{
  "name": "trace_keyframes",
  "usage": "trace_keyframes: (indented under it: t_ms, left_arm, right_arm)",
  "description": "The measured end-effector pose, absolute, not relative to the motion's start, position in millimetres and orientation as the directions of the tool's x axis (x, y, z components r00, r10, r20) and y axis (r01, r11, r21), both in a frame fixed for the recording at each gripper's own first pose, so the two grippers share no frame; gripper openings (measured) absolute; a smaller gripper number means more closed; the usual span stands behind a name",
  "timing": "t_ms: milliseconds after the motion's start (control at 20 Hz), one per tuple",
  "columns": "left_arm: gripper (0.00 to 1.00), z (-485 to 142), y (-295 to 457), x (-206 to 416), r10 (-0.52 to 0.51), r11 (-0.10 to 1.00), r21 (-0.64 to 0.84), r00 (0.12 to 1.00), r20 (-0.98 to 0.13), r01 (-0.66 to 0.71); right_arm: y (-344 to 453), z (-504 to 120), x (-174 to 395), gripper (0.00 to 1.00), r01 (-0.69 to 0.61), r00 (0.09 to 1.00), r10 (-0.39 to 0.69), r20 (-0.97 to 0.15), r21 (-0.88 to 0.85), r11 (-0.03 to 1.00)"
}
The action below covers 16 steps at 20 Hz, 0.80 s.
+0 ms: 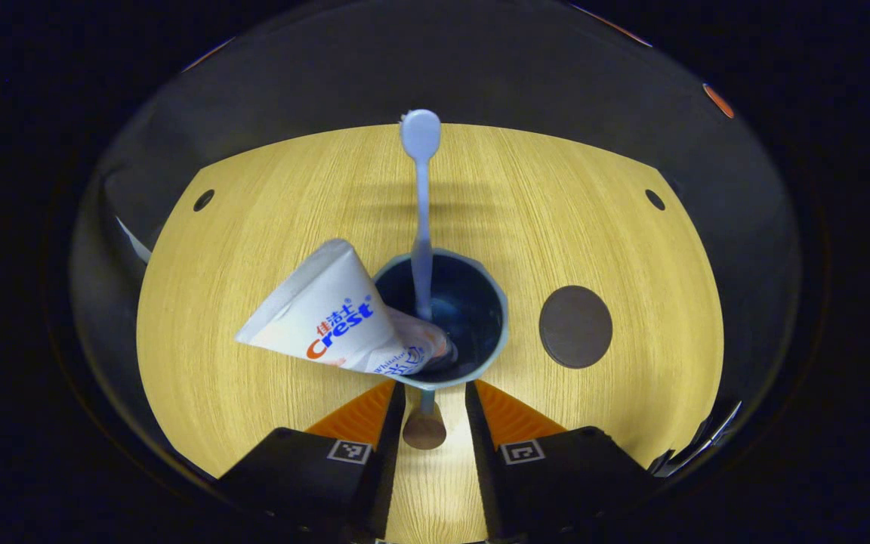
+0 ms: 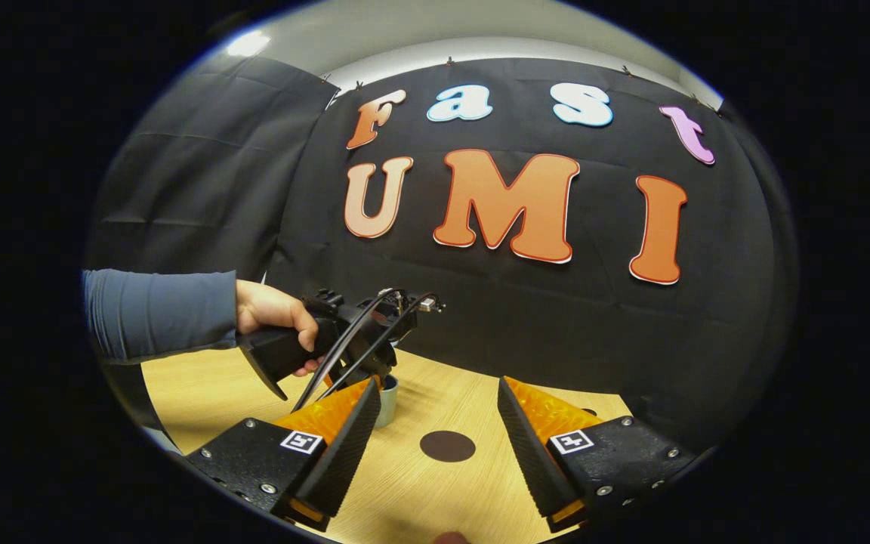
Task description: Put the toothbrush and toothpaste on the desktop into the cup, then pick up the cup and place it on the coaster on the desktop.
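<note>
In the left gripper view I look down on a blue-grey cup (image 1: 473, 302) standing on the wooden desktop (image 1: 556, 211). A pale blue toothbrush (image 1: 421, 189) stands in the cup, head up. A white toothpaste tube (image 1: 329, 317) leans out over the cup's left rim, cap end inside. The left gripper (image 1: 435, 389) is open, its fingers either side of the cup's handle (image 1: 424, 429), with a gap showing on the right. A dark round coaster (image 1: 575, 326) lies right of the cup. The right gripper (image 2: 438, 381) hovers open and holds nothing, above the coaster (image 2: 447, 446).
In the right gripper view a hand (image 2: 273, 310) in a blue sleeve (image 2: 163, 313) holds the left gripper's body (image 2: 344, 336) over the cup (image 2: 387, 400). Two small holes (image 1: 203, 200) (image 1: 655, 199) mark the desktop's far corners. The black cloth wall stands close behind.
</note>
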<state>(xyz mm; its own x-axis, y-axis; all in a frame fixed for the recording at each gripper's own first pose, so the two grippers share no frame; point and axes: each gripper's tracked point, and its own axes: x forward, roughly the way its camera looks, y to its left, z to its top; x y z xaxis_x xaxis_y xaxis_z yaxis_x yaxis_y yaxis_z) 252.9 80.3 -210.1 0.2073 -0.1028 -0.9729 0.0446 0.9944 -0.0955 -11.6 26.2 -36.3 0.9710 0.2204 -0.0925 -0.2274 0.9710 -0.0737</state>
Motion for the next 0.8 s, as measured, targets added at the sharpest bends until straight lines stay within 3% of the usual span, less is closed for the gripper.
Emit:
trace_keyframes:
  t_ms: [100, 150, 200, 800]
  left_arm:
    - [0.48, -216, 76, 264, -0.099, 0.995, -0.096, 0.192, -0.976, 0.025]
    - [0.36, -218, 73, 271, -0.110, 0.994, -0.110, 0.187, -0.976, 0.010]
    - [0.31, -223, 70, 277, -0.115, 0.993, -0.117, 0.177, -0.977, 0.001]
    - [0.22, -253, 39, 422, -0.080, 0.996, -0.086, 0.232, -0.969, -0.019]
  right_arm:
    - [24, -37, -14, 0.94, -0.229, 0.971, 0.222, -0.091, -0.070, 0.971]
    - [27, -40, -18, 0.94, -0.248, 0.966, 0.242, -0.095, -0.057, 0.967]
    - [29, -45, -22, 0.94, -0.261, 0.961, 0.255, -0.106, -0.047, 0.964]
    - [13, -55, -22, 0.94, -0.218, 0.968, 0.215, -0.130, -0.010, 0.976]
